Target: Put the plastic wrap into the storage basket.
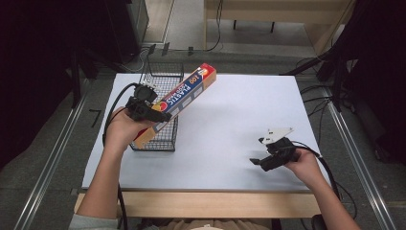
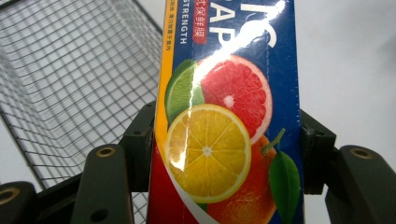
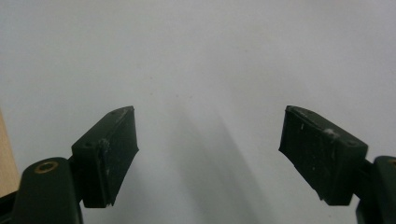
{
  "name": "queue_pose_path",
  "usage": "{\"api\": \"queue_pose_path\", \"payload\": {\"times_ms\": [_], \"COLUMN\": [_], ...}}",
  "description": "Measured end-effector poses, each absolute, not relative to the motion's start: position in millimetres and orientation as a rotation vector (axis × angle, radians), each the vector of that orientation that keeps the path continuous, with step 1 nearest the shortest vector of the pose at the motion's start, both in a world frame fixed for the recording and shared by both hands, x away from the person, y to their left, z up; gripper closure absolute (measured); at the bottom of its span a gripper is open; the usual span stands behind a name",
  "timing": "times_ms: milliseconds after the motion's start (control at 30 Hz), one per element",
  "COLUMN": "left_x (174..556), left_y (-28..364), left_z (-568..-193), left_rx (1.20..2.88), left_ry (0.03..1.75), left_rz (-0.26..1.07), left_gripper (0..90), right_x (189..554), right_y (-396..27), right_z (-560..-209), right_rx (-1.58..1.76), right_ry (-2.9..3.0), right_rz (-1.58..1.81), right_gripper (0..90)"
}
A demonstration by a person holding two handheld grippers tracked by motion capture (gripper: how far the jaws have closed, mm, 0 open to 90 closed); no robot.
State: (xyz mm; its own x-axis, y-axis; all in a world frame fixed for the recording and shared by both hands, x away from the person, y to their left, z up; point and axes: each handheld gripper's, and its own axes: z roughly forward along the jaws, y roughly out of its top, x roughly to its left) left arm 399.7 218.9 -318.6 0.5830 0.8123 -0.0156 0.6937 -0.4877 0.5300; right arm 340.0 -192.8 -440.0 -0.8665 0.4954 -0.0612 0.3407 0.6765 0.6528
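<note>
High view: left gripper (image 1: 160, 115) clamps wrap box (image 1: 184, 95) over basket rim (image 1: 154, 146).

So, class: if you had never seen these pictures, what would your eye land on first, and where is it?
The bright plastic wrap box, printed with citrus slices, stands out: the left gripper clamps it, tilted, above the black wire basket at the table's left. Next comes the white table itself, and the right gripper at its right with jaws wide apart and nothing between them.
</note>
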Motion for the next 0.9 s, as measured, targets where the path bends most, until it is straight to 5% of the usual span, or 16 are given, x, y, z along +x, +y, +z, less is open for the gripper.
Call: {"api": "queue_pose_path", "payload": {"times_ms": [900], "left_x": [446.9], "left_y": [238.9], "left_z": [-335.8], "left_rx": [2.099], "left_ry": [1.631], "left_rz": [0.414], "left_gripper": [39.2], "right_x": [339.6], "right_y": [-191.7], "right_z": [-442.3], "right_rx": [0.662], "right_ry": [2.676], "right_rz": [0.941], "right_gripper": [19.6]}}
